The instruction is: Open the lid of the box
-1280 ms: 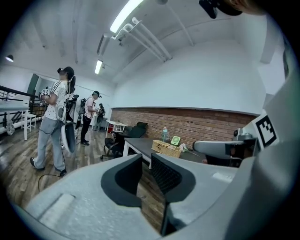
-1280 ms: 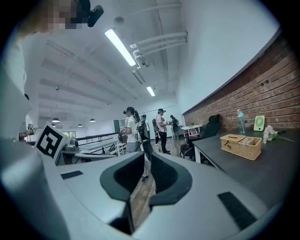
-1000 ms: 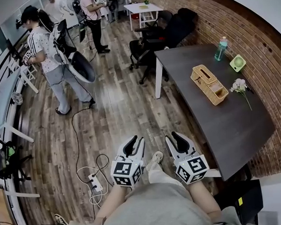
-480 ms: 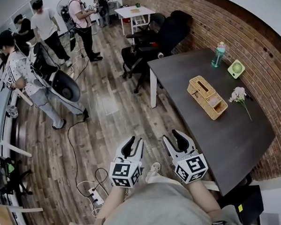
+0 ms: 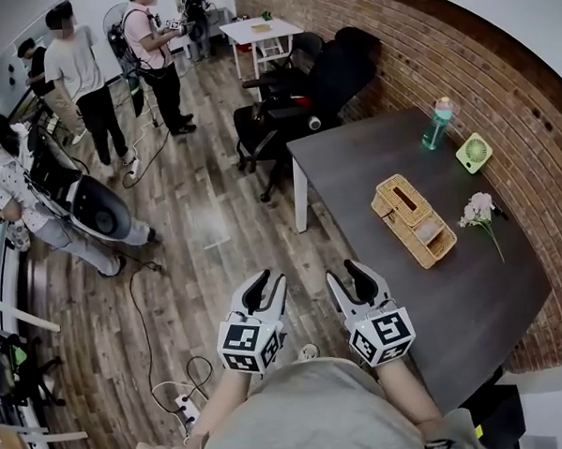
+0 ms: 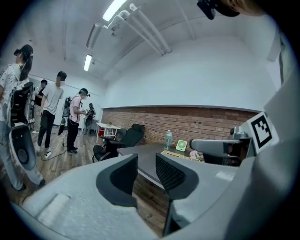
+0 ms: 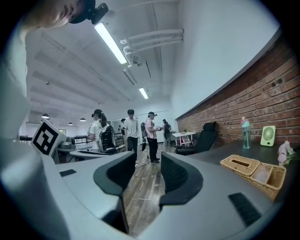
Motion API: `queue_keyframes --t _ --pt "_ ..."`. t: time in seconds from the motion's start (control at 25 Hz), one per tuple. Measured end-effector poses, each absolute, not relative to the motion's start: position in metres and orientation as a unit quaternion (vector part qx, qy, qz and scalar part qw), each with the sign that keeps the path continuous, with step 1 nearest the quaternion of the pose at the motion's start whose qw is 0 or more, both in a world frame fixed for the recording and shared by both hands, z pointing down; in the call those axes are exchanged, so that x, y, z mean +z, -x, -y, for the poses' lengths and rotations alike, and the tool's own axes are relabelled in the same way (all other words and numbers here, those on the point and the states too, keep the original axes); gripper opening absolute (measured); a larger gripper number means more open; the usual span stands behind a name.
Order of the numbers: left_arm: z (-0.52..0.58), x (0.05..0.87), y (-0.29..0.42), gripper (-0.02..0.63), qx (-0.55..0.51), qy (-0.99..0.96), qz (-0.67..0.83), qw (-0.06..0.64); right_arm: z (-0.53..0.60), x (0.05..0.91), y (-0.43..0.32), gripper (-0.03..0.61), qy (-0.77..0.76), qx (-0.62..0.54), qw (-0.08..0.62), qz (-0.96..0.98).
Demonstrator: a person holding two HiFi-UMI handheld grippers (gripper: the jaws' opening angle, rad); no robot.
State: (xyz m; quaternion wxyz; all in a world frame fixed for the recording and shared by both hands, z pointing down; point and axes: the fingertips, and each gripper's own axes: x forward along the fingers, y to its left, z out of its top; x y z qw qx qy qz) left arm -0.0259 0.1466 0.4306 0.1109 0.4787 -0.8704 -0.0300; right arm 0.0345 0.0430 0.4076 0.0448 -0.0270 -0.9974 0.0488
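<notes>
The box point(image 5: 412, 219) is a long woven wicker one on the dark table point(image 5: 473, 293), to the right and ahead of me. A slotted lid lies flat on its far half and its near half is an open compartment. It also shows low at the right in the right gripper view point(image 7: 253, 171). My left gripper point(image 5: 268, 290) and right gripper point(image 5: 351, 279) are held side by side in front of my body, over the wooden floor and well short of the box. Both are open, left gripper point(image 6: 146, 164) and right gripper point(image 7: 147, 164) alike, with nothing between the jaws.
On the table's far side stand a green bottle point(image 5: 435, 124), a small green fan point(image 5: 474, 152) and a sprig of flowers point(image 5: 478, 210). Black office chairs point(image 5: 301, 77) crowd the table's far end. Several people stand at the left. A power strip and cable point(image 5: 182, 402) lie on the floor.
The head view has shifted, so the table and box now sit further left in it. The people at the left have moved. Both grippers keep their place before my body.
</notes>
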Motion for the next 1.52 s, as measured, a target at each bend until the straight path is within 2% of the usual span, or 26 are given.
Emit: queue_keyframes --t 0.64,1.12,1.52 --pt "-0.052 0.436 0.079 0.117 -0.025 -0.529 0.841 0.108 0.047 0.422 0.001 0.17 -0.05 0.043 0.052 0.996" --pt "0.014 0.455 0.075 0.117 -0.013 -0.611 0.781 0.131 0.1 0.443 -0.021 0.184 -0.167 0.049 0.067 0.982" --pt "0.096 0.452 0.109 0.117 0.001 -0.695 0.707 0.131 0.152 0.451 0.003 0.185 -0.269 0.037 0.072 0.96"
